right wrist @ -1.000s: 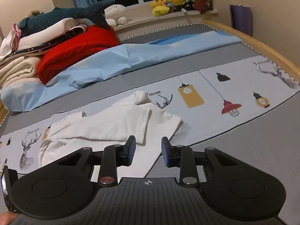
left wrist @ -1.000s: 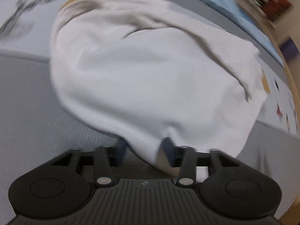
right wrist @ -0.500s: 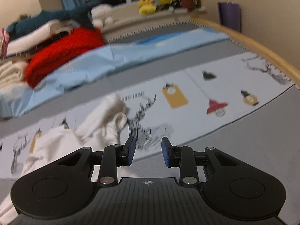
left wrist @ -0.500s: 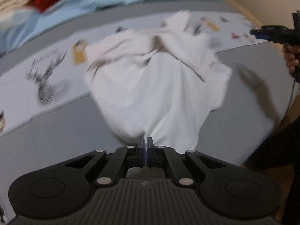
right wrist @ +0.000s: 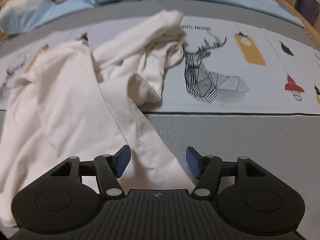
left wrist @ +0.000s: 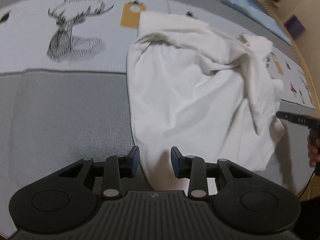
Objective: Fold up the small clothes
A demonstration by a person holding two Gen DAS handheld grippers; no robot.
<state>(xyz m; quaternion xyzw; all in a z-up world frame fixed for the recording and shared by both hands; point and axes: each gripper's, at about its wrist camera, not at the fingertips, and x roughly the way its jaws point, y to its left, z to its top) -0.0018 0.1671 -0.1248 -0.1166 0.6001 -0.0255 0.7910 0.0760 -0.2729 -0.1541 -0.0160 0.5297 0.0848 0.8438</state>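
Bedspread (left wrist: 60, 110); both grippers steeply down over shirt (left wrist: 190, 92)

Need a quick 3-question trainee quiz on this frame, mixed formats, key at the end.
1. True or false: the left gripper has its fingers pressed shut on the white garment.
2. Which print lies right of the garment in the right wrist view? A deer, B anchor, C bicycle.
3. Fill in: white cloth lies between the fingers of the right gripper, whose jaws are ____.

Key: 1 false, the jaws are opening with cloth between them; 2 A; 3 opening.
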